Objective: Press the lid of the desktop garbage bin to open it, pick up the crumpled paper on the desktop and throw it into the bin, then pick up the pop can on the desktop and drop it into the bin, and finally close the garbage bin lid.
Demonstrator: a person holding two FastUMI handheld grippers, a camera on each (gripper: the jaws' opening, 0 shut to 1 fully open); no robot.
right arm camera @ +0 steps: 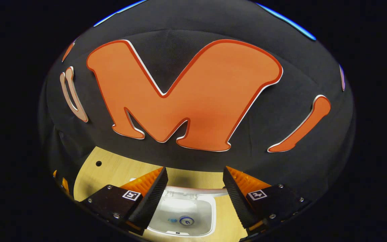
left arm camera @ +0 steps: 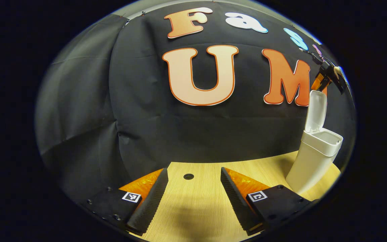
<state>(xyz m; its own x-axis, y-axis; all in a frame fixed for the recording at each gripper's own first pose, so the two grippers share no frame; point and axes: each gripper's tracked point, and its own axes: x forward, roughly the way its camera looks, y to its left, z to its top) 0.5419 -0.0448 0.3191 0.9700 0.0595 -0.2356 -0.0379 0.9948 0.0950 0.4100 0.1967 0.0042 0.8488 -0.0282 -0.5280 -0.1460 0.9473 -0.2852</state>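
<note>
Pale wooden tabletop (left arm camera: pixel 200 201), light grain running across it, spreads out under the left gripper view, and a small round dark hole (left arm camera: pixel 188 176) sits in it just ahead of the fingers. Behind, the booth's black cloth wall (left arm camera: pixel 89 111) hangs in soft creases.

Over at the right of that view stands the garbage bin (left arm camera: pixel 309 164): smooth white plastic, tall, tapering toward its foot, rounded corners, lid (left arm camera: pixel 316 111) flipped up and standing nearly upright at the back of the rim. Above the lid, the right gripper (left arm camera: pixel 328 79) shows small and far off.

From the right gripper view we're looking straight down into the bin's mouth (right arm camera: pixel 183 211), a rounded rectangle of glossy white. Down inside lies the pop can (right arm camera: pixel 186 220), its circular metal top facing up. The crumpled paper I cannot make out.

Right gripper (right arm camera: pixel 193 198): fingers spread wide above the opening, ribbed pads facing each other, nothing between them. Left gripper (left arm camera: pixel 193 198): spread wide too, serrated wedge-shaped pads apart over bare wood, holding nothing.
</note>
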